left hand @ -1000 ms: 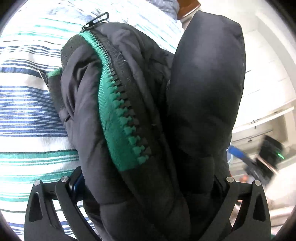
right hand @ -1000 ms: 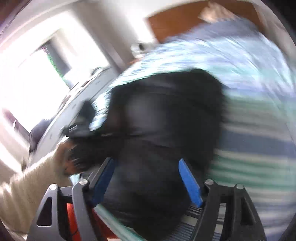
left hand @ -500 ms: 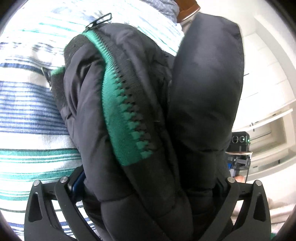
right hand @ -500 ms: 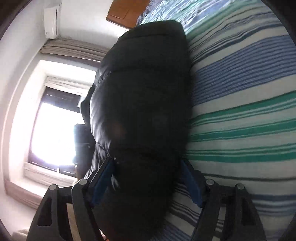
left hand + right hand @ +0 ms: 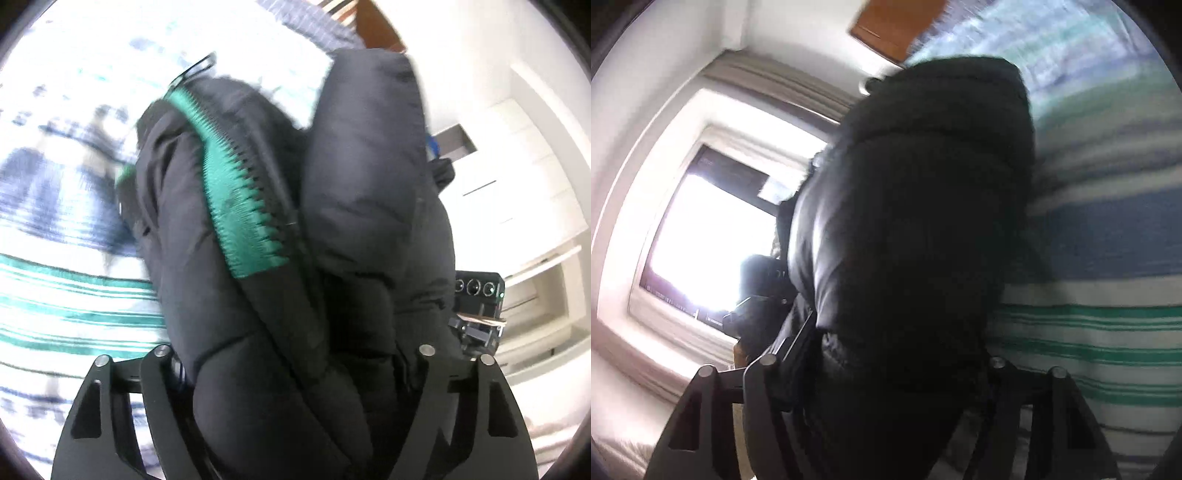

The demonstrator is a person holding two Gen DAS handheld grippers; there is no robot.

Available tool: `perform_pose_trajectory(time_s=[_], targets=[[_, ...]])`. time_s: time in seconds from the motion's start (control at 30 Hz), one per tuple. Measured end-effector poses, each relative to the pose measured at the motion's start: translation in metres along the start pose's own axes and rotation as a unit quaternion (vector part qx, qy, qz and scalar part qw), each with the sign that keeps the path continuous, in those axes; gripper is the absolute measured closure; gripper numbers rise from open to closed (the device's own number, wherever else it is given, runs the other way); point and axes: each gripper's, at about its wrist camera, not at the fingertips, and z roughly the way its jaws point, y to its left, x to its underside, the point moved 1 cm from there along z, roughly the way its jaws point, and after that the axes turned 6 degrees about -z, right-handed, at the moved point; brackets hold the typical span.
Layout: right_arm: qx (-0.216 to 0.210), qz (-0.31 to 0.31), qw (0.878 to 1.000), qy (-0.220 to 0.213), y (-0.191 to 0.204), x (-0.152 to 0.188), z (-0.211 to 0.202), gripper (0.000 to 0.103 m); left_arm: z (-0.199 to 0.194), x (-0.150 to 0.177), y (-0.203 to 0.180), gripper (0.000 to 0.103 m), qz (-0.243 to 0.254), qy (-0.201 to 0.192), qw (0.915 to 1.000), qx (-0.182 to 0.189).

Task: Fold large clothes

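L wrist view, L→R: striped bedsheet (image 5: 70, 306) (white w/ blue + teal bands, blurred) fills the left side; black puffer jacket (image 5: 258, 295) bunched up in centre, held off the sheet, w/ green zipper (image 5: 236, 199) running diagonally down its front fold and a metal zipper pull (image 5: 195, 68) at the top end. Left gripper (image 5: 295, 373) is clamped on the jacket, fabric packed between both fingers, fingertips buried in it. A second padded fold stands up on the right of the zipper. Behind it, far right: other gripper's black body (image 5: 480, 306) and white cabinets (image 5: 532, 155). R wrist view, L→R: bright window (image 5: 701, 240) w/ curtain, then same jacket (image 5: 916, 240) as a dark mass in centre, wooden headboard (image 5: 897, 26) at top, striped sheet (image 5: 1108, 277) on the right, jacket's right edge against it. Right gripper (image 5: 882, 373) also clamped on jacket, fabric filling the gap between its fingers. Both views motion-blurred.
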Motion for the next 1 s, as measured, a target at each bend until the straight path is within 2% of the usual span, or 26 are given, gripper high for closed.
perform_pose_trajectory(time_s=[0.13,0.27,0.4,0.5,0.63,0.67,0.7,0.73,0.77,0.83,0.9,0.93,1.0], targets=[[-0.016,-0.039,0.999,-0.026,0.022,-0.033,-0.02,0.038,-0.022,-0.016,-0.036,0.024,0.017,-0.038,0.999,0.015],[-0.017,-0.071,0.996,-0.042,0.02,-0.089,-0.03,0.038,-0.024,-0.063,-0.074,0.024,0.043,-0.067,0.9968,0.004],[-0.01,-0.071,0.996,-0.049,-0.013,-0.14,-0.033,0.038,0.003,-0.111,-0.092,0.024,0.05,-0.069,0.9963,-0.008],[-0.001,-0.057,0.997,-0.046,-0.049,-0.162,-0.033,0.038,0.042,-0.14,-0.093,0.024,0.048,-0.055,0.9971,-0.023],[0.008,-0.017,0.999,-0.026,-0.112,-0.166,-0.028,0.038,0.099,-0.157,-0.073,0.024,0.039,-0.028,0.9977,-0.047],[0.011,-0.004,1.0,-0.019,-0.127,-0.164,-0.026,0.038,0.12,-0.16,-0.067,0.019,0.03,-0.019,0.9978,-0.057],[0.013,0.019,1.0,-0.007,-0.148,-0.157,-0.023,0.038,0.142,-0.157,-0.056,0.009,0.014,-0.008,0.9971,-0.075],[0.008,0.036,0.999,-0.003,-0.159,-0.152,-0.022,0.035,0.159,-0.152,-0.046,0.003,-0.006,0.0,0.9971,-0.076],[-0.005,0.056,0.998,-0.001,-0.17,-0.146,-0.022,0.033,0.167,-0.149,-0.037,0.0,-0.022,-0.001,0.9982,-0.056],[-0.018,0.071,0.997,-0.001,-0.172,-0.137,-0.023,0.03,0.165,-0.14,-0.033,0.0,-0.021,-0.012,0.9992,-0.031],[-0.004,0.068,0.998,0.004,-0.164,-0.133,-0.031,0.028,0.155,-0.13,-0.036,0.0,-0.005,-0.014,0.999,-0.043],[0.011,0.061,0.998,0.008,-0.161,-0.136,-0.03,0.024,0.148,-0.127,-0.039,0.001,0.0,-0.014,0.9984,-0.055],[0.087,0.018,0.996,0.018,-0.136,-0.135,-0.047,0.019,0.133,-0.118,-0.048,0.001,0.017,-0.025,0.9963,-0.08]])
